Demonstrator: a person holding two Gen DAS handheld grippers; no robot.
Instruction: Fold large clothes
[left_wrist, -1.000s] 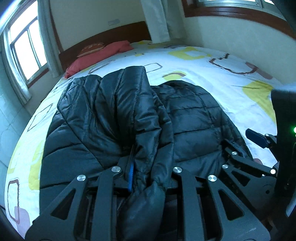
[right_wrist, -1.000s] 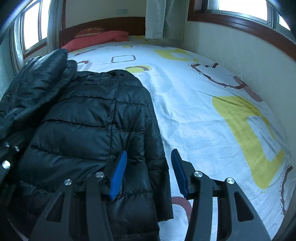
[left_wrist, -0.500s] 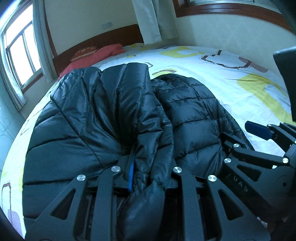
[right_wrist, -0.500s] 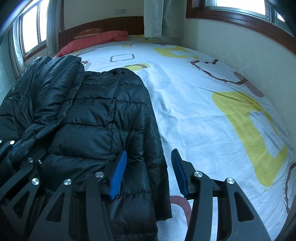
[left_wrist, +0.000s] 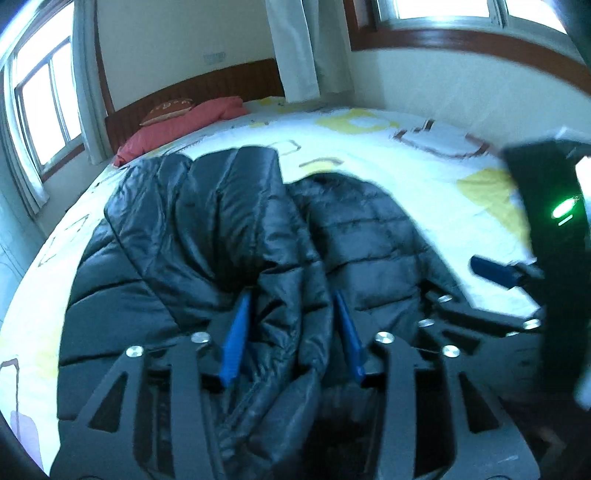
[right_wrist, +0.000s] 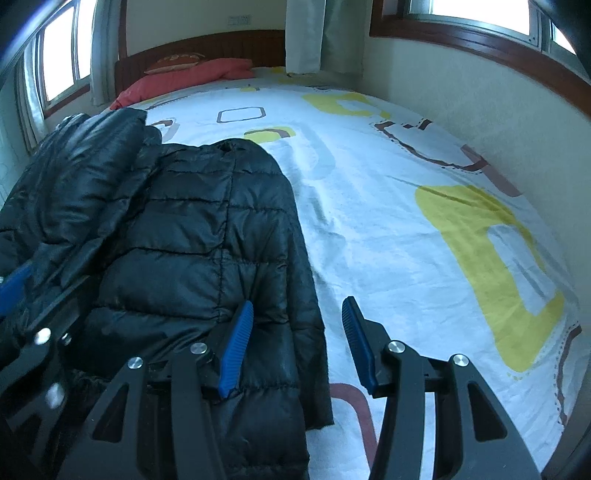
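Left and right wrist views of a fold in progress. A black quilted jacket (right_wrist: 207, 236) lies on a bed (right_wrist: 406, 206) with a white sheet printed in yellow and brown shapes, near the foot end, with a red pillow (left_wrist: 184, 125) far off at the headboard (left_wrist: 207, 88). One side of the jacket is turned over onto the body and stands as a raised, rumpled ridge (left_wrist: 221, 214) along the garment's middle.

Left claw (left_wrist: 291, 332): the jaws are opening, and a loose fold of the turned-over panel sits between the blue pads (left_wrist: 236, 332) without being pressed, so the panel appears to be in release. Right claw (right_wrist: 295, 343): jaws about half apart, straddling the jacket's outer edge low over the sheet, one pad above the fabric and the other above the bare sheet; nothing is gripped.

Step in hand, as judged: setting down the first lengthwise fold. The next move probably calls for drawing the left claw clear without dragging the slippery cloth back, then closing the right claw on the edge beneath it to bring the opposite side across; the puffy filling may spring the fold open unless it is pressed flat
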